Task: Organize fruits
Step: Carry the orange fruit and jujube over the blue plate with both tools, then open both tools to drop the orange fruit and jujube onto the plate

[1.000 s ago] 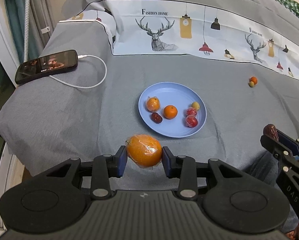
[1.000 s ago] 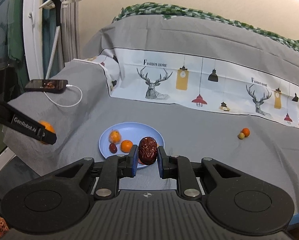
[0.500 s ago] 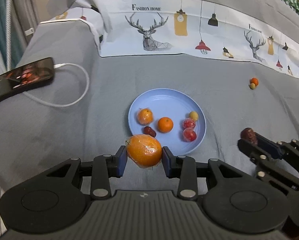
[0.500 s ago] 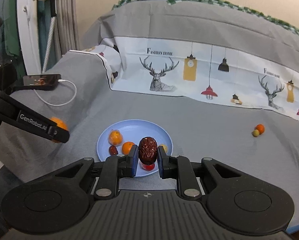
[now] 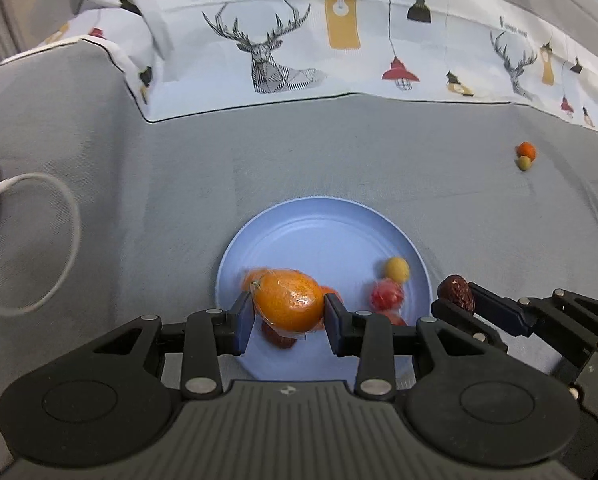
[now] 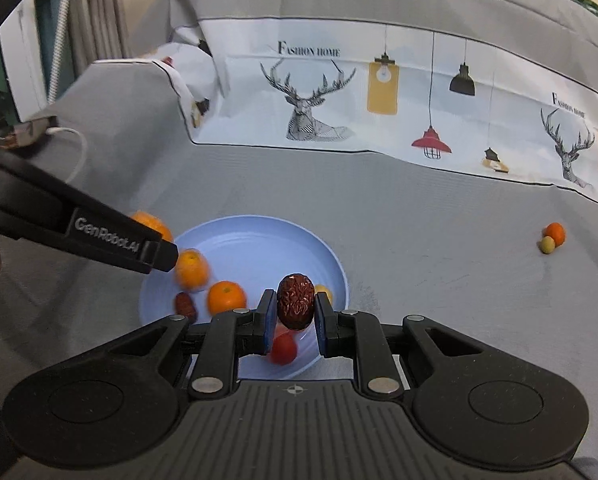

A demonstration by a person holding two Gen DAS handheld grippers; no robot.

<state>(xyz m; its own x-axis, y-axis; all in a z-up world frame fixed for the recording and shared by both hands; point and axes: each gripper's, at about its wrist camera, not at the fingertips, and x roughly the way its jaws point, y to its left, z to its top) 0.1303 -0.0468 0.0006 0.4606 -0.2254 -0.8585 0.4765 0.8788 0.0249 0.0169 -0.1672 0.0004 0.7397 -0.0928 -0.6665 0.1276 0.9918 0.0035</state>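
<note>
Left wrist view first: my left gripper [image 5: 286, 314] is pinching a wrapped orange [image 5: 288, 305] between its blue pads, and where a second ago that orange hung over bare grey bedcover short of the blue plate [image 5: 299, 224], it now hangs over the plate's near half. The phone that showed far left a second ago has all but slid out of the picture, leaving mainly its white cable [image 5: 55, 200]. I have come forward and down, and the plate fills much more of the view. Under and around the orange lie the fruits already gathered: a dark date [image 5: 277, 338] just below it, a wrapped red fruit [image 5: 386, 295] and a small yellow one [image 5: 397, 269] further right.

At the right edge, my right gripper [image 5: 465, 300] has drawn in beside the plate's rim with a wrinkled date [image 5: 455, 292] nipped tight in its closed jaws. In the right wrist view that date [image 6: 296, 302] now sits over the plate's near right part, not short of it as before.

So both deliveries look nearly done; I judge that what remains here is to lower a little and let go. Well to the right, a small orange fruit [image 5: 526, 149] and a greenish one [image 5: 523, 163] touching it wait on the cover.
</note>
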